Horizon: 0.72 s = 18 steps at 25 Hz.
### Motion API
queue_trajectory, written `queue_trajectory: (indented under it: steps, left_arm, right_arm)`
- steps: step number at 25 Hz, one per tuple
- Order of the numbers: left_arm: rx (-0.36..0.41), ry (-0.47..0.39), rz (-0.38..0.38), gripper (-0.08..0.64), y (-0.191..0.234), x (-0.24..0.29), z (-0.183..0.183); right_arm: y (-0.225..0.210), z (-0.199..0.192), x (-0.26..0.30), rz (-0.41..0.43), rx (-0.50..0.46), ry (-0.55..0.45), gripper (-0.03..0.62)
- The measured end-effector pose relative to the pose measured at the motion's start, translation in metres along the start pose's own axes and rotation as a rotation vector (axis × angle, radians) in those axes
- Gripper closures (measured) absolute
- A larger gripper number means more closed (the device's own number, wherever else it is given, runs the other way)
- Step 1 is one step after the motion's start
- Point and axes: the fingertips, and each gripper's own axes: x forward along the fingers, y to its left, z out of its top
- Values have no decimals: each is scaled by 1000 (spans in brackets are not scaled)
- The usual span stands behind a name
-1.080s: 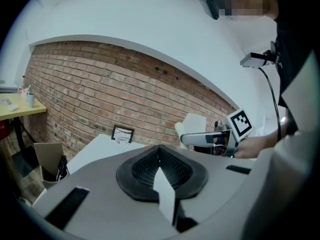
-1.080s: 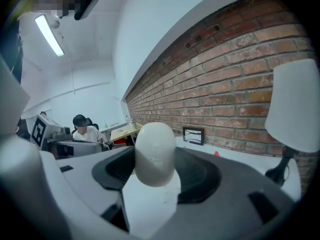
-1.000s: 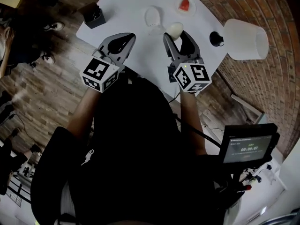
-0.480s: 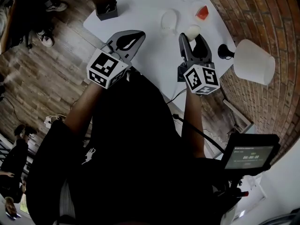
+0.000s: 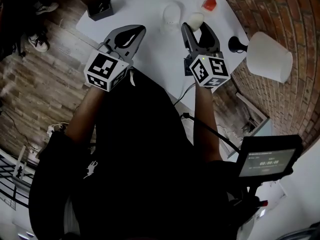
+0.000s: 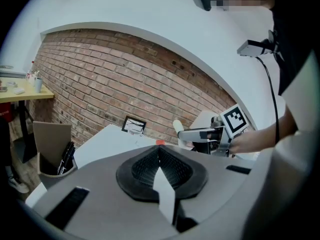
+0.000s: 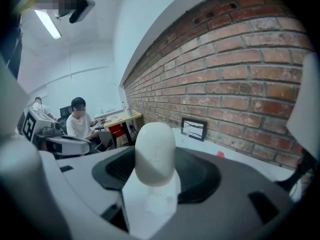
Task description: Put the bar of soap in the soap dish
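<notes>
Two grippers are held over the white table. The right gripper has its fingers closed on the soap, a pale oval bar standing on end between the pads and sticking out past their tips. The soap is just right of the clear dish, outside it. The left gripper is nearer the person and to the left of the dish; its fingers are pressed together with nothing between them. A red piece lies to the right of the dish and further from the person. A dark holder stands well left of the dish, and a white lamp well to its right.
</notes>
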Motion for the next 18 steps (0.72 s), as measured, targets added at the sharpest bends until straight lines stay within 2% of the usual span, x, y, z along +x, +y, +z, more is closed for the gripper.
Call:
queue_trajectory:
  steps: [18]
  left_arm:
    - [-32, 25, -72, 555, -8, 30, -19]
  right_arm:
    - [-12, -35, 36, -18, -26, 81, 337]
